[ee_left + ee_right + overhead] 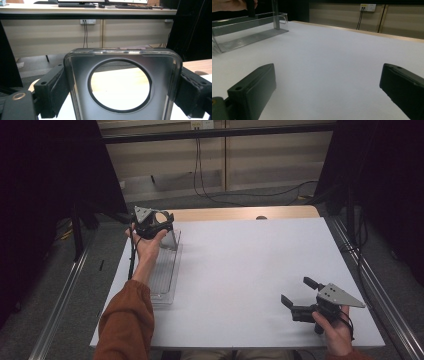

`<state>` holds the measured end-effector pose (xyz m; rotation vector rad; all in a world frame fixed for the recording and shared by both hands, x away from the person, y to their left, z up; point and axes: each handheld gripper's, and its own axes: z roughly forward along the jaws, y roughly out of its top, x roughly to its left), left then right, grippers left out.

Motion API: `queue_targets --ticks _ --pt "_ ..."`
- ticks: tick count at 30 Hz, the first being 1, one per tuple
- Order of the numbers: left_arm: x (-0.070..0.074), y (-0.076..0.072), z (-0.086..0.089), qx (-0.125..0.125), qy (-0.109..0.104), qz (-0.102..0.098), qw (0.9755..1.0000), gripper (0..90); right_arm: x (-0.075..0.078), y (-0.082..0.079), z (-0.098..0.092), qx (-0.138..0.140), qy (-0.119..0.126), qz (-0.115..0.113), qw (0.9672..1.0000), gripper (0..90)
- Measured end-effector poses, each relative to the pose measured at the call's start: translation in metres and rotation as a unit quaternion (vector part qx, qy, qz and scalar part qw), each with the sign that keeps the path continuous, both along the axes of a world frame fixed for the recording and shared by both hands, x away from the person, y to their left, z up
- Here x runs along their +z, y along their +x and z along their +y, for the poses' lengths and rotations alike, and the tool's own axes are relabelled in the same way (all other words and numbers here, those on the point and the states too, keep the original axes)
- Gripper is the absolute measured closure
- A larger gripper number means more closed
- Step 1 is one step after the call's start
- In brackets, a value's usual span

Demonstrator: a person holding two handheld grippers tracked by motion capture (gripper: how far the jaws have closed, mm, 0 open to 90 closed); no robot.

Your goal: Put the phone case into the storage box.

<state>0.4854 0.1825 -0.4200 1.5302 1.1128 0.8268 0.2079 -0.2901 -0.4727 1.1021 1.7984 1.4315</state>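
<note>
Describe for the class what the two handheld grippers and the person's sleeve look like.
Both the left gripper and right gripper are black, each with two blocky jaws and a grey three-cornered plate on top. A black cable trails from the left one. The sleeve is rust-orange.

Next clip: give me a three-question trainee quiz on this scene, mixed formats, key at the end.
1. True or false: the left hand-held gripper is shut on the clear tray's end wall.
2. The right hand-held gripper is: A open, B shut on a tray, C shut on a cable.
3. Fill in: the wall has a round ____.

Key: 1 true; 2 A; 3 hole.
</note>
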Motion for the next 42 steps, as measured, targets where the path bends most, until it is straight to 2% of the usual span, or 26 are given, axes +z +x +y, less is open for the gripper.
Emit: queue_targets --ticks 2,6,9,15,20,23,27,31,36,39,42 --pt "0.0 0.001 0.0 -0.006 0.005 -0.003 1.0 11.7 0.0 0.0 0.0 -0.002 0.001 0.001 1.0 0.2" --pt "0.001 0.001 -0.001 0.001 0.006 0.004 1.0 11.5 0.0 0.0 0.001 -0.002 0.001 0.001 1.0 0.2" --pt "0.001 0.002 -0.002 0.007 0.001 0.006 1.0 11.3 0.0 0.0 0.001 -0.003 0.002 0.0 1.0 0.2" --pt "-0.001 0.006 -0.001 -0.002 -0.015 0.019 0.9997 10.4 -0.001 0.0 0.001 0.0 0.001 0.001 1.0 0.2" --pt "-0.001 0.009 -0.002 -0.004 -0.01 0.021 0.9997 9.4 0.0 0.0 0.0 0.0 0.001 0.002 1.0 0.2" --pt "0.0 0.01 -0.003 -0.001 0.0 0.022 0.9997 7.2 -0.001 0.0 0.0 0.0 0.002 0.003 1.0 0.2" --pt "0.0 0.012 -0.003 0.006 -0.005 0.028 0.9996 6.7 -0.001 0.0 0.0 0.0 0.003 0.003 1.0 0.2" --pt "0.0 0.014 -0.005 0.009 0.0 0.031 0.9995 6.4 -0.001 0.0 0.0 -0.002 0.005 0.002 1.0 0.2" --pt "-0.004 0.017 -0.006 0.0 -0.001 0.034 0.9994 6.5 -0.001 0.0 -0.001 0.004 0.0 0.004 1.0 0.2" --pt "-0.006 0.02 -0.008 0.0 0.011 0.043 0.999 7.0 -0.001 -0.001 0.0 0.005 0.0 0.006 1.0 0.2" --pt "-0.006 0.022 -0.009 0.004 0.016 0.044 0.9989 7.2 -0.001 -0.001 0.0 0.007 0.001 0.006 1.0 0.2"
